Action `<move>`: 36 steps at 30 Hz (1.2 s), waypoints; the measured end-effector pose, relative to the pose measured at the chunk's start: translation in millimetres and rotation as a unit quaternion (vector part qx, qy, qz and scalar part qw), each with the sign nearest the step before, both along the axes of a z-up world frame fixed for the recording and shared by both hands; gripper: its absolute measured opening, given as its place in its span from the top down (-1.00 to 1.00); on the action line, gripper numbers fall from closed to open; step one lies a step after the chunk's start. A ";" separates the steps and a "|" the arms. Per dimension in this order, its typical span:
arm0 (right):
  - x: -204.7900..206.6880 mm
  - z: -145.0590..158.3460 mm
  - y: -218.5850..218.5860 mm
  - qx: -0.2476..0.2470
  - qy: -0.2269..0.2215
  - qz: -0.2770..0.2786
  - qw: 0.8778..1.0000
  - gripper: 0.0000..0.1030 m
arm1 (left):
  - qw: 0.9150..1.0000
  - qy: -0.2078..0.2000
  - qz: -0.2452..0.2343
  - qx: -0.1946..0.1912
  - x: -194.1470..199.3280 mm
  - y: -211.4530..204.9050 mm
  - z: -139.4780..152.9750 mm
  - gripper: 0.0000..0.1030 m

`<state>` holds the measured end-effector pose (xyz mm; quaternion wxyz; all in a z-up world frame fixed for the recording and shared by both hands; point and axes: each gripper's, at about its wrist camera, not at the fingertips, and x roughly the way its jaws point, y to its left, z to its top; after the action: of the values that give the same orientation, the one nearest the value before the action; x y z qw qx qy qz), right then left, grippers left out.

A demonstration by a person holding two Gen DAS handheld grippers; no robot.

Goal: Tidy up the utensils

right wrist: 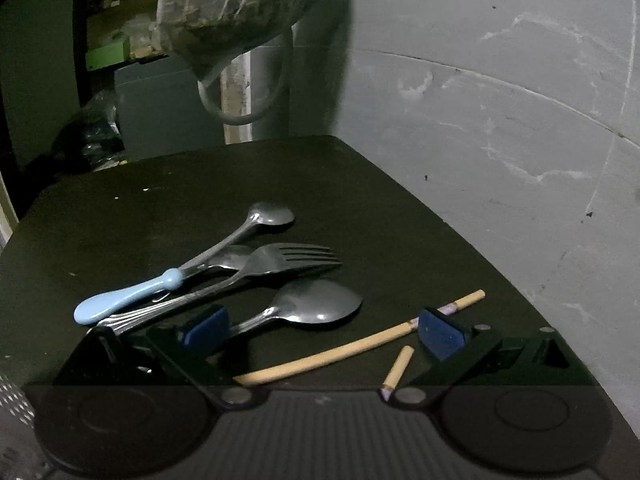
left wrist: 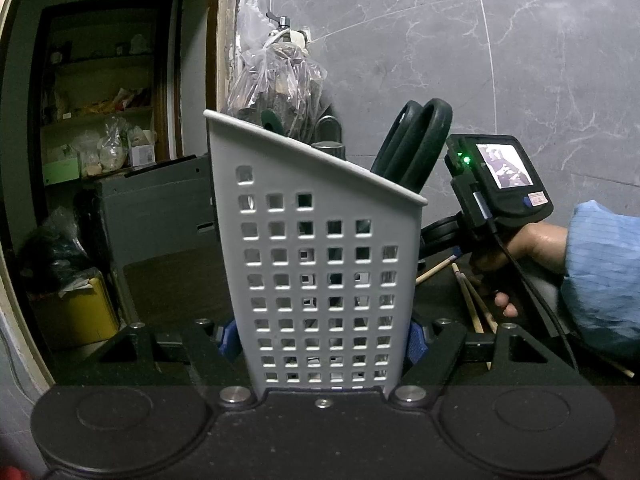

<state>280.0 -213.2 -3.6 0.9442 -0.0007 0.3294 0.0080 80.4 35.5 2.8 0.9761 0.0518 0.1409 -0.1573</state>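
The white perforated holder [left wrist: 320,264] stands upright, pinched low on both sides by the blue pads of the left gripper [left wrist: 320,340], whose fingers are closed in on its walls. It already carries some things: two dark looped handles [left wrist: 416,140] lean out over its sloped rim, and a metal end [left wrist: 328,146] shows behind them, though what else sits inside cannot be told. Most of the sorting looks undone. On the dark counter [right wrist: 360,208] lie a blue-handled spoon [right wrist: 132,296], a fork [right wrist: 292,258], a large spoon [right wrist: 316,304] and what seems to be one more spoon bowl under the fork, all crossing each other in a loose heap, with two pale chopsticks [right wrist: 360,346] just beside them — one long and bowed, the other only partly in view. The right gripper [right wrist: 324,330] hangs above this pile with its fingers spread wide and nothing between the pads; the large spoon's handle runs close by its left pad and the long chopstick passes under its right one. By the look of it, the job is at an early-to-middle stage — the loose pieces remain to be picked up and dropped into the holder, which the left side steadies
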 end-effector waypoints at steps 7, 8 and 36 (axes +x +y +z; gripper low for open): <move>0.2 -4.2 0.6 0.026 0.006 0.025 0.999 -1.00 | 1.000 0.000 0.000 0.000 -0.2 0.2 -0.1 -0.47; -1.9 -3.6 -0.6 0.026 0.007 0.026 0.999 -1.00 | 1.000 0.000 0.000 0.000 -0.1 0.3 0.0 -0.47; -45.3 12.4 -43.1 0.048 -0.010 0.081 0.995 -0.99 | 1.000 0.000 0.000 0.001 -1.3 0.1 -1.0 -0.48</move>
<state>234.8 -256.3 8.8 0.9426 0.0177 0.3178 0.1005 79.1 35.7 1.8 0.9760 0.0529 0.1413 -0.1569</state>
